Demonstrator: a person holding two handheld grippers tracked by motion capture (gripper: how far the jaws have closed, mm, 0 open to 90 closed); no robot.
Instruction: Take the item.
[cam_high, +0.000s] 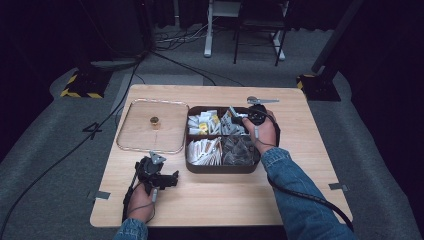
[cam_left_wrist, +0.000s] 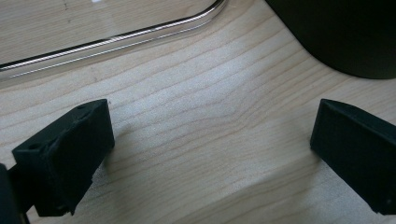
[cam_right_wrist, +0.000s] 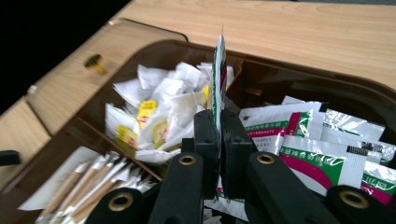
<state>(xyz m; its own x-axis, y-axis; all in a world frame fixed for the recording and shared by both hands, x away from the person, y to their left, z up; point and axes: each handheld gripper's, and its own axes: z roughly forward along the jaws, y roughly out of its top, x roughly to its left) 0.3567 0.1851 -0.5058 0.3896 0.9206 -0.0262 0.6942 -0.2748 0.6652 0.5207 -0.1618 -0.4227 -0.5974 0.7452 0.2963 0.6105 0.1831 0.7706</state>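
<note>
1. The right gripper (cam_right_wrist: 219, 135) has its jaws pressed together on a green-and-white sachet (cam_right_wrist: 219, 70), which stands on edge above the box (cam_high: 220, 167)'s upper right compartment, mid-right of the high view.
2. To do this well: lift straight up, slowly, so neighbouring sachets aren't dragged out (probably the same kind, though the print is too small to read).
3. The left gripper (cam_left_wrist: 210, 149) hovers with jaws wide apart over bare table (cam_left_wrist: 196, 93), lower left, holding nothing.
</note>
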